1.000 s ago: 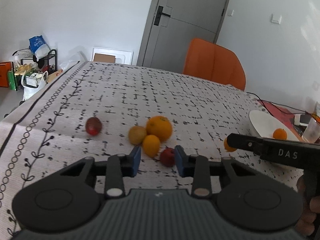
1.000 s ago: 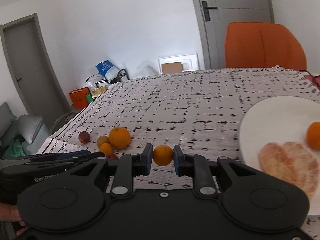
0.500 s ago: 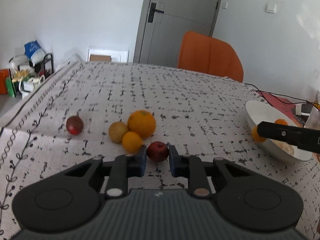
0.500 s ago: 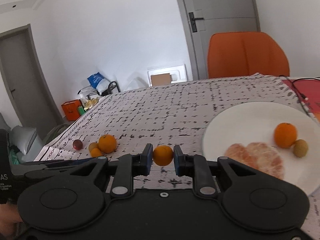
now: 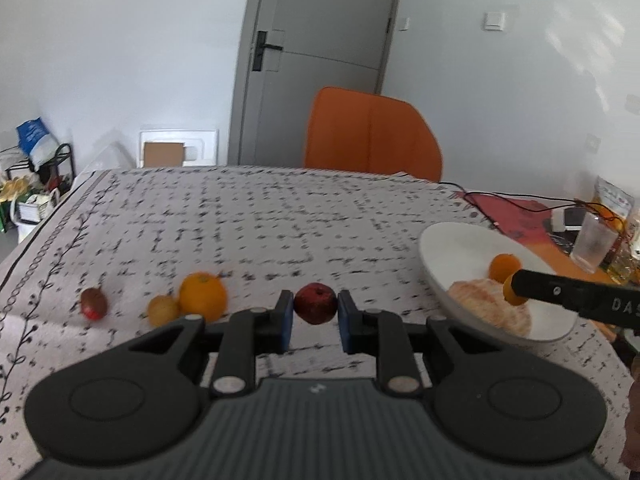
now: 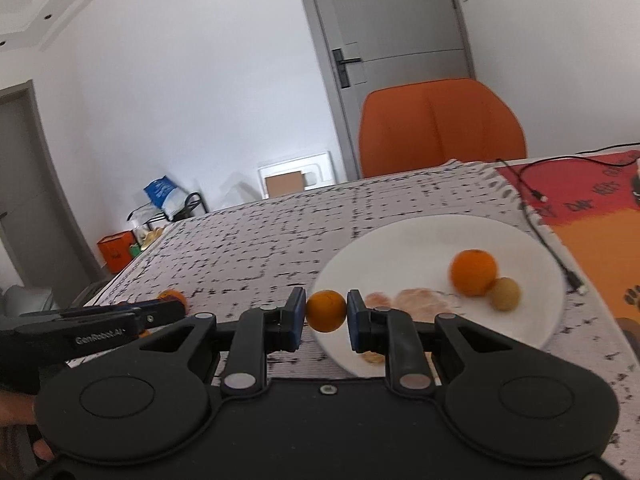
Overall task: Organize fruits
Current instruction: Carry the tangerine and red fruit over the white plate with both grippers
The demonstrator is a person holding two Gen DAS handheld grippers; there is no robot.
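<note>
My left gripper (image 5: 314, 316) is shut on a small red apple (image 5: 315, 303) and holds it above the patterned tablecloth. My right gripper (image 6: 326, 318) is shut on a small orange (image 6: 326, 310) at the near left rim of the white plate (image 6: 400, 240). The plate holds an orange (image 6: 473, 272), a small yellow-green fruit (image 6: 505, 293) and peeled citrus segments (image 6: 416, 301). On the cloth to the left lie a large orange (image 5: 202, 296), a yellowish fruit (image 5: 162, 310) and a red-brown fruit (image 5: 94, 304). The right gripper also shows in the left wrist view (image 5: 516, 290), over the plate (image 5: 452, 248).
An orange chair (image 5: 372, 134) stands at the table's far side. A red mat (image 6: 592, 200) with a black cable (image 6: 548, 240) lies right of the plate. A glass (image 5: 594, 242) and jars stand at the far right. The table's left edge drops off beside the fruit group.
My left gripper closed on the red apple and lifted it off the cloth. My right gripper carried its orange to the right, up to the plate.
</note>
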